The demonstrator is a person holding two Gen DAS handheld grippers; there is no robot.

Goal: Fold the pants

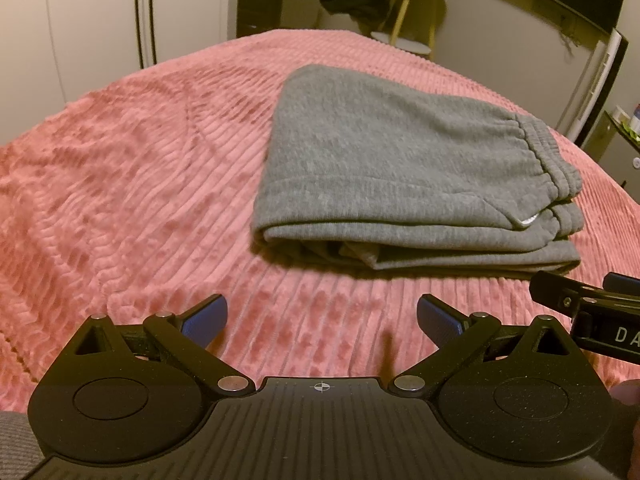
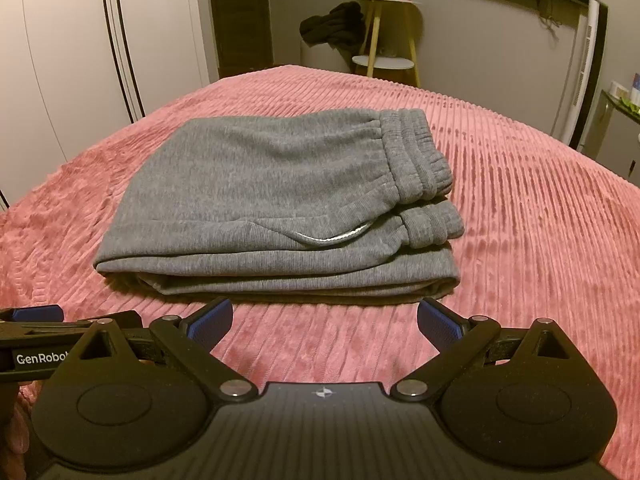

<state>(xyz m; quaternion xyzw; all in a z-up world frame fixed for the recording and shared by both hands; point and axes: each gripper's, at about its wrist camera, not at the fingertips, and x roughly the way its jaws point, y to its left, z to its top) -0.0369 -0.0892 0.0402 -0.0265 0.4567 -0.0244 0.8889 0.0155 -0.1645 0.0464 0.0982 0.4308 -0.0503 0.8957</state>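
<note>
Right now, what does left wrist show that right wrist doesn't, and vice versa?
Left wrist only: the right claw entering at the right edge, and more bare pink bedspread left of the pants.

Right wrist only: the left claw at the left edge, and the full stacked waistband and pocket trim.

Both: folded grey pants lying on the bedspread, each view's own claw open and empty, short of the pants, and the side table with dark clothing behind.

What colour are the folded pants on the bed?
Grey pants; clearest in the right wrist view.
</note>
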